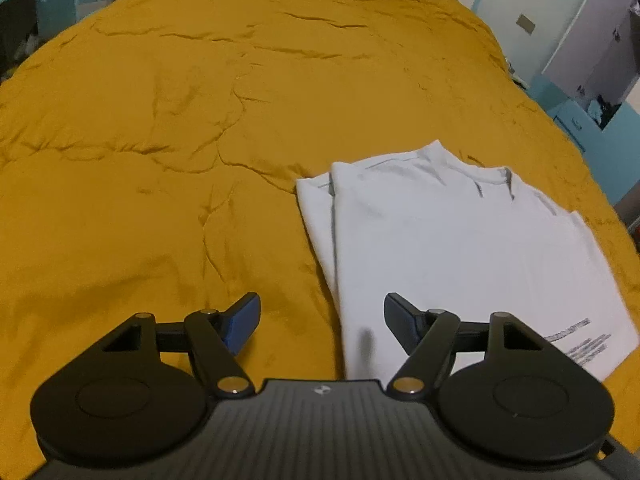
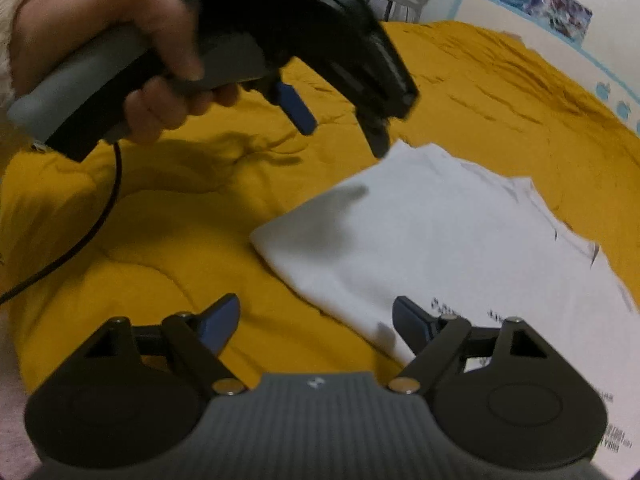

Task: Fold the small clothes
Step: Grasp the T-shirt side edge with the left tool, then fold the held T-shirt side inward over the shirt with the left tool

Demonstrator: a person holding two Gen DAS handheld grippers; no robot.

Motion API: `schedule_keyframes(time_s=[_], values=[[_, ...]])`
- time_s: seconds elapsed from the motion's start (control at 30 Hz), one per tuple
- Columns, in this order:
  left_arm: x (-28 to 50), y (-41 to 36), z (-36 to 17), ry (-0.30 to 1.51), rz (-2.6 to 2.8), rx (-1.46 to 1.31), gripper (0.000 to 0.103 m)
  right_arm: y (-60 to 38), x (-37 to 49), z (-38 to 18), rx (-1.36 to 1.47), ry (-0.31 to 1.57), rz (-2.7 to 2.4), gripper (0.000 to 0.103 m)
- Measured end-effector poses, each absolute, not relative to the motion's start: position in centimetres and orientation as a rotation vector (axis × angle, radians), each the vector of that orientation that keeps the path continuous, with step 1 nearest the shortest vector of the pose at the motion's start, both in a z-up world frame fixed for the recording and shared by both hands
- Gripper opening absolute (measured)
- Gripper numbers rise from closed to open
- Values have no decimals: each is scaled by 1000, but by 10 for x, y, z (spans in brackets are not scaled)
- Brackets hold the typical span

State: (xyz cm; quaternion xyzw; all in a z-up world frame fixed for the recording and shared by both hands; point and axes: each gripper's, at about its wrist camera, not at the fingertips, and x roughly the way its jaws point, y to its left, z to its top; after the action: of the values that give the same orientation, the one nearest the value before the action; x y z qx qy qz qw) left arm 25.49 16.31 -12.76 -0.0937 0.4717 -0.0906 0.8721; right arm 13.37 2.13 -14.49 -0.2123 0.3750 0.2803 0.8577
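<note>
A white T-shirt point(image 1: 452, 240) lies folded lengthwise on the mustard-yellow bedspread point(image 1: 160, 140), collar at the far end, grey print near its right hem. My left gripper point(image 1: 322, 320) is open and empty, hovering above the shirt's near left edge. In the right wrist view the shirt point(image 2: 440, 240) lies ahead and to the right. My right gripper point(image 2: 316, 324) is open and empty over the shirt's near corner. The left gripper point(image 2: 344, 128) shows there too, held in a hand above the shirt's far corner, its blue fingers point(image 2: 298, 110) apart.
The bedspread point(image 2: 140, 220) is wrinkled and spreads wide to the left. A black cable point(image 2: 92, 220) hangs from the left gripper's handle. Blue furniture point(image 1: 576, 120) and a white wall stand past the bed's far right edge.
</note>
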Motion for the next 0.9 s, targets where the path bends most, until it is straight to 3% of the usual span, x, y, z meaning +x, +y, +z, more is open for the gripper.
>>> schedule_keyframes(time_s=[0.73, 0.9], values=[[338, 167, -180, 1143, -266, -371, 82, 53, 145, -162, -585, 730, 539, 79], [355, 159, -185, 1156, -294, -357, 85, 61, 139, -164, -632, 667, 537, 70]])
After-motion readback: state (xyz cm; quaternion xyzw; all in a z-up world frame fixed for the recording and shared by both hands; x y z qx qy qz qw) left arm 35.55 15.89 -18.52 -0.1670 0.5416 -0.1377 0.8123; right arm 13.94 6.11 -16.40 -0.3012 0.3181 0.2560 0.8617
